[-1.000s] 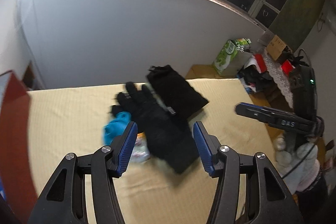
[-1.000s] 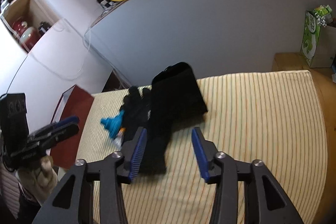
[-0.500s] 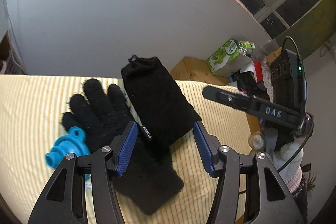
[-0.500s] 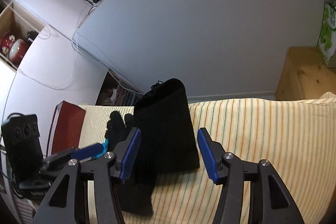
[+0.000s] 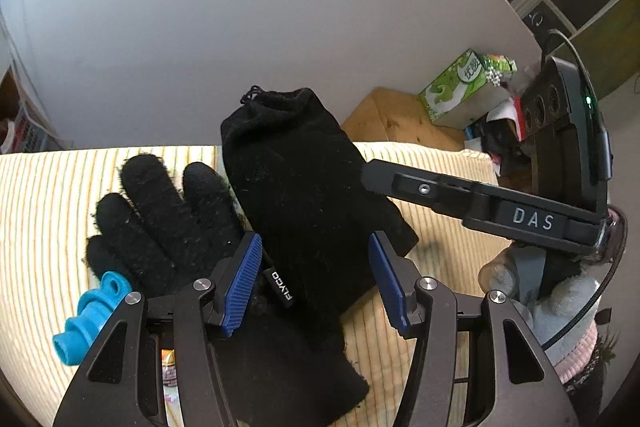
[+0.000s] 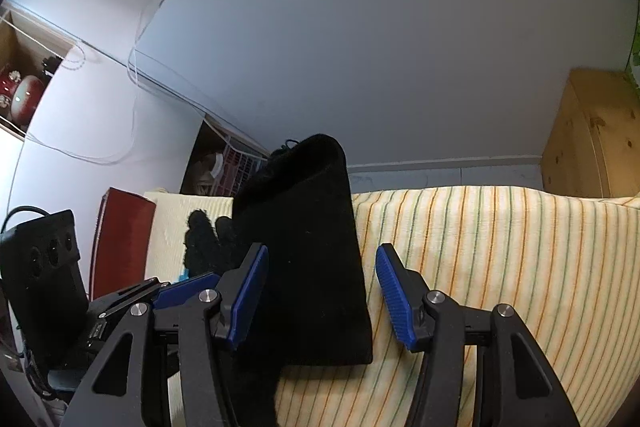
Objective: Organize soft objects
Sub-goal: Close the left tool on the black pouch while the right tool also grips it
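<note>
Both grippers, left [image 5: 314, 283] and right [image 6: 320, 293], hang jaws apart and empty over the black pouch [image 5: 304, 195]. It lies on the striped cloth [image 6: 500, 251], long axis running away from the fingers, drawstring end farthest. Its near end overlaps the black glove [image 5: 168, 223]. Neither looks clearly nearer.

Both hand-held grippers are pointing steeply downward, side by side. The left hand-held gripper [image 5: 316, 281] is holding its 2 blue-padded jaws apart, gripping nothing. The right hand-held gripper [image 6: 320, 293] is likewise gaping, pads pressing on nothing; a gloved hand [image 5: 560, 303] is gripping its handle.
</note>
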{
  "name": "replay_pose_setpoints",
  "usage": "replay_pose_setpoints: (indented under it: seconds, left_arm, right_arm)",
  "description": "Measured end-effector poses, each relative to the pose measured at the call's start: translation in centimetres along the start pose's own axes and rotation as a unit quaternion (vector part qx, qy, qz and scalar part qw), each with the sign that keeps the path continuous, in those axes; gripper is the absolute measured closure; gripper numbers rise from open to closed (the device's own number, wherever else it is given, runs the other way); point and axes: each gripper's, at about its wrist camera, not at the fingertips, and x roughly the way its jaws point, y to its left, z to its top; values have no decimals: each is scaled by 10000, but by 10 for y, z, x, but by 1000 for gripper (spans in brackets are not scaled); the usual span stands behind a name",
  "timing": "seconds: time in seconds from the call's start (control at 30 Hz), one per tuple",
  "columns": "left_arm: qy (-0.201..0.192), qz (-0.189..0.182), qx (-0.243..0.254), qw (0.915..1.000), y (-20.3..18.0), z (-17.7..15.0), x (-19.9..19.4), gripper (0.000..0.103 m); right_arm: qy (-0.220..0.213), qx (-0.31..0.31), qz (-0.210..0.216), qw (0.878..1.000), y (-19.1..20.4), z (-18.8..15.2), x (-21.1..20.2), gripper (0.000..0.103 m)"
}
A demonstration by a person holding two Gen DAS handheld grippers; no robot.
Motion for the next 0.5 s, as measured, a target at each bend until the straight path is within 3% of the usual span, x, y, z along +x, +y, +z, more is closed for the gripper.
replay_pose_setpoints:
  seconds: [0.23,0.37,0.5]
  left_arm:
    - [80,24,23,10000,2,3,14,48]
    - [78,-19,41,10000,2,4,18,51]
    - [-22,-7,147,9999,-4,3,16,52]
  right_arm:
    - [176,67,225,9996,-1,-3,15,51]
    - [262,61,194,9994,2,-8,16,68]
    - [143,59,163,9997,4,-16,10,72]
